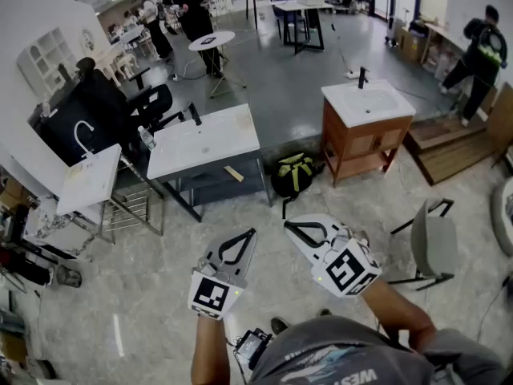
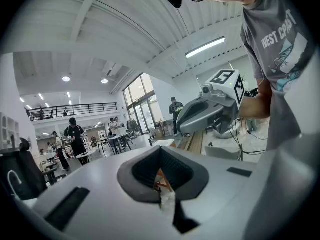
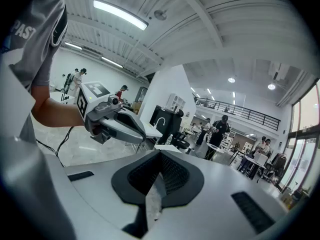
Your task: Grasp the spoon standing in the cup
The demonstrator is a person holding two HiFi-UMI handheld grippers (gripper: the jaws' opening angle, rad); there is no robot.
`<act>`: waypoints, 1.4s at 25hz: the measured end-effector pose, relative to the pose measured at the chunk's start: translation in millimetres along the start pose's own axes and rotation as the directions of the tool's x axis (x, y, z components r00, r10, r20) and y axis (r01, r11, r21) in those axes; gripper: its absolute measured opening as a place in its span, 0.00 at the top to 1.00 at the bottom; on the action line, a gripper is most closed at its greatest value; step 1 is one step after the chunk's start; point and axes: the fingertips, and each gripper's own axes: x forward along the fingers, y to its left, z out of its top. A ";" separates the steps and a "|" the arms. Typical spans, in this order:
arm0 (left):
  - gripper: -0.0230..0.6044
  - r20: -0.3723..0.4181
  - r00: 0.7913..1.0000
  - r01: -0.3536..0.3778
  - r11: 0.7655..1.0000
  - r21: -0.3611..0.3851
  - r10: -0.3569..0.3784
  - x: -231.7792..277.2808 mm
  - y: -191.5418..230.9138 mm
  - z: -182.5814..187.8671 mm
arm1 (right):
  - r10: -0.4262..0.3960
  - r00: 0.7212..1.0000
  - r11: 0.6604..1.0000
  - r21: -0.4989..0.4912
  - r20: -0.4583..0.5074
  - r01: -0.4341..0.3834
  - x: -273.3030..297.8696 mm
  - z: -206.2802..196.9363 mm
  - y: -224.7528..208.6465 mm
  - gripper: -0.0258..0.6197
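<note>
Spoon and cup: we cannot tell where they are, since no view shows them. Our grey left claw point(image 1: 252, 233) and grey right claw point(image 1: 288, 226), each bearing a marker cube, are closed tip to tip and hold nothing, side by side above the pale marble floor point(image 1: 152, 287). Beyond them stand a white sink worktop with a black tap point(image 1: 204, 141) and a wooden vanity with a white basin point(image 1: 365, 139), with a black-and-green backpack point(image 1: 295, 173) between them.

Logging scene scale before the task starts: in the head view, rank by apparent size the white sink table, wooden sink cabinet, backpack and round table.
1. white sink table
2. wooden sink cabinet
3. backpack and round table look about alike. The round table stands farther off, so its true size is unsure.
</note>
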 end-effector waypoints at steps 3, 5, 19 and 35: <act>0.96 -0.003 1.000 -0.002 1.000 -0.002 0.002 -1.9 1.5 -2.7 | 0.000 1.000 1.000 -0.001 0.004 0.000 2.1 0.0 1.1 0.91; 0.96 -0.001 1.000 -0.002 1.000 -0.006 0.002 -4.4 2.9 -4.2 | -0.001 1.000 1.000 0.001 0.002 0.001 3.9 0.4 2.9 0.91; 0.96 0.004 1.000 0.016 1.000 -0.009 -0.016 -28.1 15.9 -17.9 | -0.026 0.999 0.999 0.035 -0.020 0.027 22.9 2.9 18.8 0.91; 0.96 0.016 0.999 0.041 0.999 0.001 -0.042 -70.7 49.1 -35.5 | -0.112 0.994 0.991 0.074 -0.013 0.113 57.3 23.6 31.6 0.91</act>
